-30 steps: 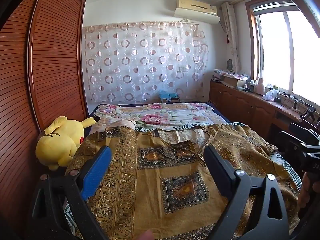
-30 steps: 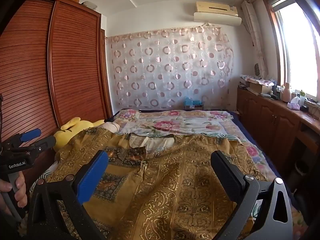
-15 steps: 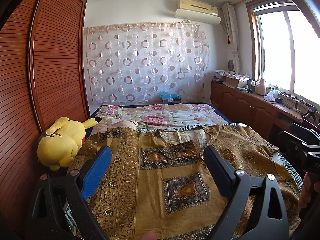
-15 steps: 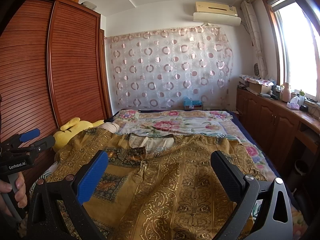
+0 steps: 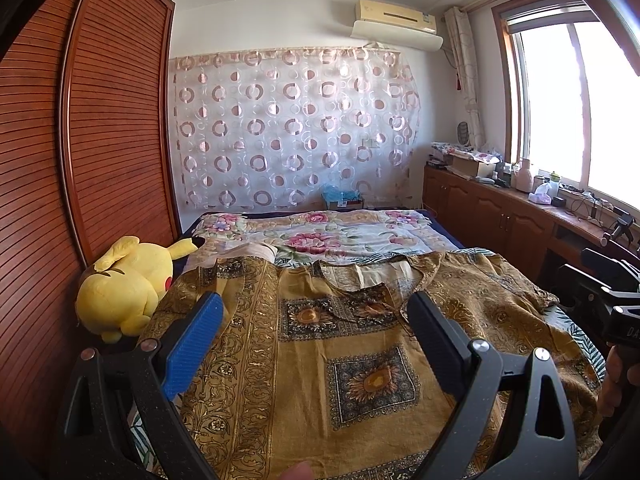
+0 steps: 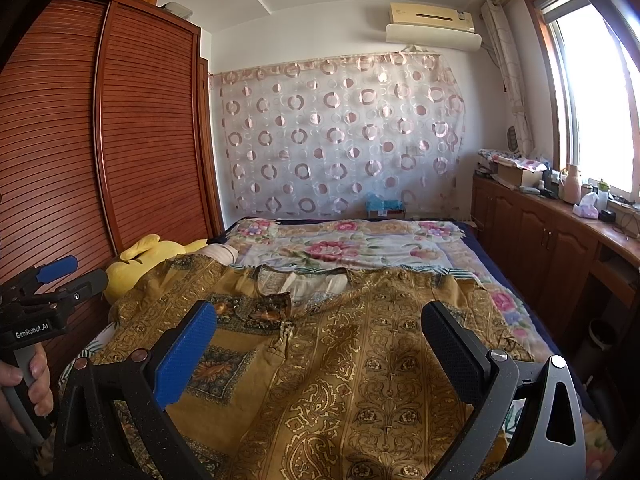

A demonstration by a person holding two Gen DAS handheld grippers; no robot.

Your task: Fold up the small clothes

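A golden-brown patterned shirt [image 5: 344, 344] lies spread flat on the bed, collar toward the far end; it also shows in the right wrist view [image 6: 360, 360]. My left gripper [image 5: 316, 312] is open and empty, held above the shirt's left half. My right gripper [image 6: 320, 320] is open and empty, above the shirt's right half. Each gripper shows at the edge of the other's view: the right one [image 5: 608, 300] and the left one [image 6: 52, 280].
A yellow plush toy [image 5: 124, 284] lies at the bed's left edge by the wooden slatted wardrobe [image 5: 80, 160]. A floral bedspread [image 5: 320, 236] covers the far bed. A wooden counter [image 5: 520, 208] with clutter runs under the window on the right.
Both views have tilted slightly upward and back; the shirt lies unmoved and both grippers stay open.
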